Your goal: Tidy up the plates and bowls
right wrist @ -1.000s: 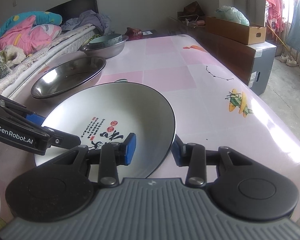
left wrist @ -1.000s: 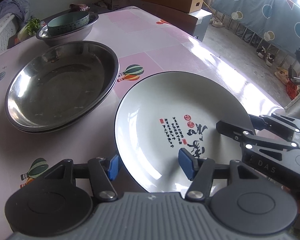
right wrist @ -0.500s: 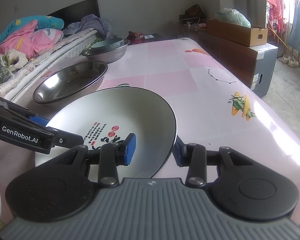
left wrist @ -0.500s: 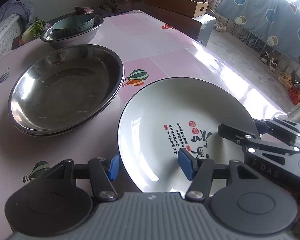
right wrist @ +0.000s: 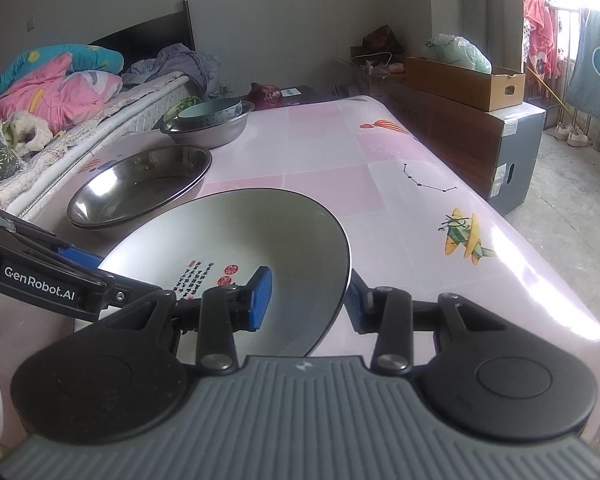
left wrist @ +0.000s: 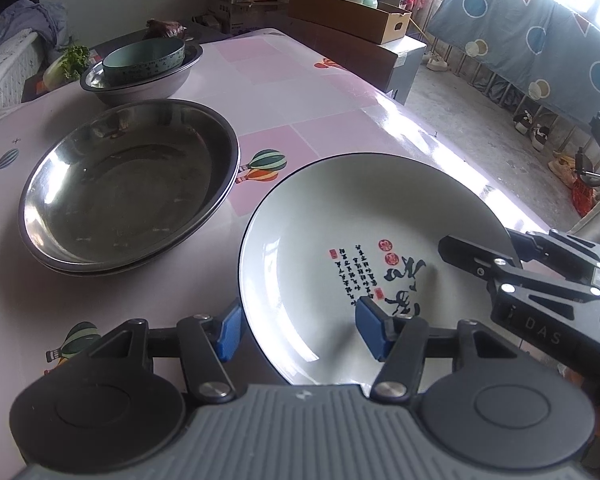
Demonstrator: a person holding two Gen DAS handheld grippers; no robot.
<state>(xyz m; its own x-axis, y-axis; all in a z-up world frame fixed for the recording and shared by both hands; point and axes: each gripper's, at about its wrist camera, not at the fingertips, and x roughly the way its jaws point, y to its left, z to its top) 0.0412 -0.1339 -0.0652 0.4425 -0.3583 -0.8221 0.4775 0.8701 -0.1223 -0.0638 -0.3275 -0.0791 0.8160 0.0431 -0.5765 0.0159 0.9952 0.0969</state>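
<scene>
Since a second ago the white ceramic plate has ridden a little higher and tilted more, its right edge raised, while the stacked steel pans look unmoved on the table.

Both grippers straddle the plate's near rim, one blue pad over the inner face and one outside. The left gripper takes the near-left rim; the right gripper takes the right rim. On each, a gap shows between pad and plate, so I cannot tell whether the jaws are truly clamped or only cradling it.

The steel pans lie ahead and to the left of the plate, close to its far-left edge, nearer the left gripper. Farther back in the same line a teal bowl sits inside a steel basin. My guess is the plate goes forward-left onto the pans.

Writing: "GenRobot.AI" on the left gripper's arm, "DAS" on the right's; the plate carries black Chinese calligraphy with red seals, too small to read.
</scene>
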